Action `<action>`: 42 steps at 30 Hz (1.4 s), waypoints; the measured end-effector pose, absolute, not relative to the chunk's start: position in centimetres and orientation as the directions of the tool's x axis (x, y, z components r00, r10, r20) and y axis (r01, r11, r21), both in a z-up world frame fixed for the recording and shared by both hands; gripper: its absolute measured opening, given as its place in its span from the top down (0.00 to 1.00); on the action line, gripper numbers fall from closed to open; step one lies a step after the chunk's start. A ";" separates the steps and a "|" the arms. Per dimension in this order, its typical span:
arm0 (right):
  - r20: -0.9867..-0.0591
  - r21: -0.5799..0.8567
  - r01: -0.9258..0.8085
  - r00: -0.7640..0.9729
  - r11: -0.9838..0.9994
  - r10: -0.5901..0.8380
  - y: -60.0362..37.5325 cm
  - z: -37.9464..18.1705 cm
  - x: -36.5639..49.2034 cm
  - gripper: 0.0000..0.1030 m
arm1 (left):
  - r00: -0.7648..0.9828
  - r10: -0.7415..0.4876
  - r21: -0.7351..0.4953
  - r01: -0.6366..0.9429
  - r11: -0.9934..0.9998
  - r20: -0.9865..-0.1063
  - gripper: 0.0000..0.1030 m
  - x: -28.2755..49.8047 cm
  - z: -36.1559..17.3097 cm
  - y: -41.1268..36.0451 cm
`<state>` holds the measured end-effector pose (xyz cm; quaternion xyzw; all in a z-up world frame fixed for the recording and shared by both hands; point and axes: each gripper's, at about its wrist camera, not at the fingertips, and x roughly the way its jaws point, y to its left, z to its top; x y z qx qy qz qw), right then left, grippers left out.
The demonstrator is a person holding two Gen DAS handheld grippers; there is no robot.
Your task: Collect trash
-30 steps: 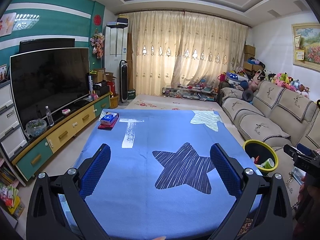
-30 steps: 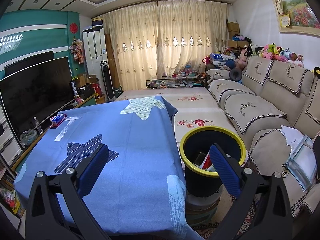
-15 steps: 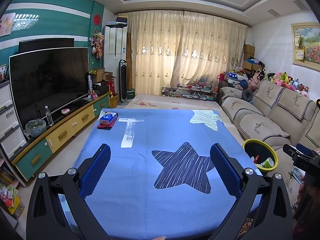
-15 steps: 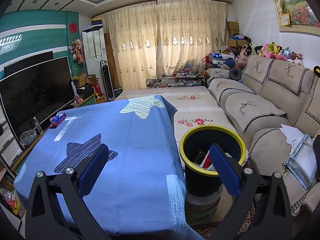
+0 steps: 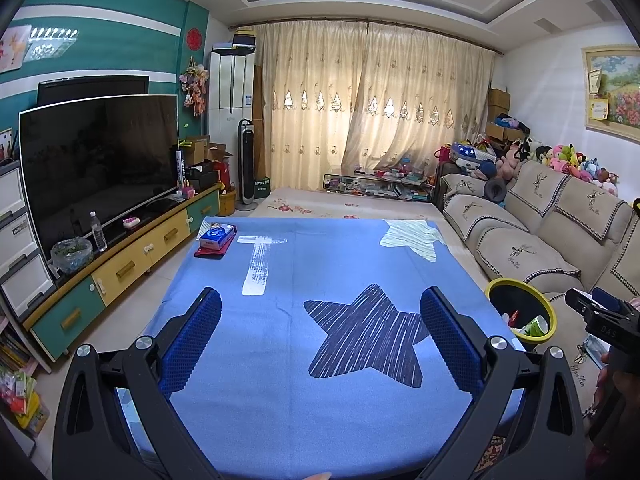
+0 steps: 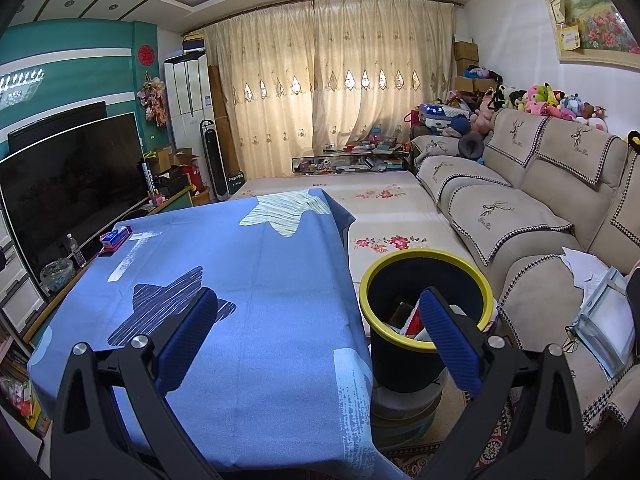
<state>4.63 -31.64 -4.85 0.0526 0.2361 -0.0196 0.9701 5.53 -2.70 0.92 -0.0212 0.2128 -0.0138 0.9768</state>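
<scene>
Television (image 5: 100,168): dark screen at 9 o'clock in the left wrist view, standing on a low cabinet (image 5: 120,268) with yellow and teal drawer fronts.
Water bottle (image 5: 98,236): upright on the cabinet, in front of the screen.
Tissue box (image 5: 216,236): blue, lying on a red item at the far left corner of the surface, at 11 o'clock from the left gripper.
Surface (image 5: 320,264): covered by a blue cloth with a dark striped star near the middle and a pale star at the far right corner.
Left gripper (image 5: 320,332): hovers over the near part of the blue cloth; its blue-padded fingers (image 5: 192,340) stand wide apart with nothing between them.
Trash bin (image 6: 424,300): black with a yellow rim, on the floor just beside the right edge of the surface, at 3 o'clock from the left gripper; it rests on a round base. Collected trash lies inside, including a red and white wrapper and a pale cup; other pieces are too hidden to name.
Right gripper (image 6: 320,332): straddles the surface edge and the bin; fingers spread wide and empty, the right finger (image 6: 448,340) overlapping the bin's mouth in this view.
Sofa (image 6: 520,216): beige, at 2 o'clock, with papers on the near seat and plush toys along its back.
</scene>
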 end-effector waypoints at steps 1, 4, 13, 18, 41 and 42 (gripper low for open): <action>-0.460 0.093 0.063 0.888 0.994 -0.013 -31.6 -4.9 4.6 0.07 | 0.909 -0.036 -0.047 0.018 0.999 -0.415 0.05 5.5 1.0 -2.7; -0.461 0.093 0.063 0.887 0.994 -0.013 -31.5 -5.0 4.6 0.07 | 0.907 -0.040 -0.050 0.021 0.999 -0.420 0.05 5.6 0.8 -2.6; -0.463 0.094 0.063 0.886 0.994 -0.012 -31.5 -5.3 4.6 0.07 | 0.905 -0.043 -0.050 0.024 0.998 -0.424 0.05 5.9 0.6 -2.8; -0.465 0.095 0.063 0.885 0.994 -0.012 -31.5 -5.4 4.7 0.07 | 0.904 -0.043 -0.051 0.023 0.998 -0.424 0.05 5.9 0.6 -2.8; -0.523 0.130 -0.022 0.848 0.991 0.087 -29.7 -6.6 10.8 0.07 | 0.829 -0.076 -0.096 0.027 0.995 -0.554 0.05 15.6 -3.2 -1.0; -0.545 0.123 -0.023 0.834 0.992 0.087 -29.1 -7.3 12.3 0.07 | 0.813 -0.075 -0.100 0.021 0.995 -0.577 0.05 17.5 -4.1 -0.5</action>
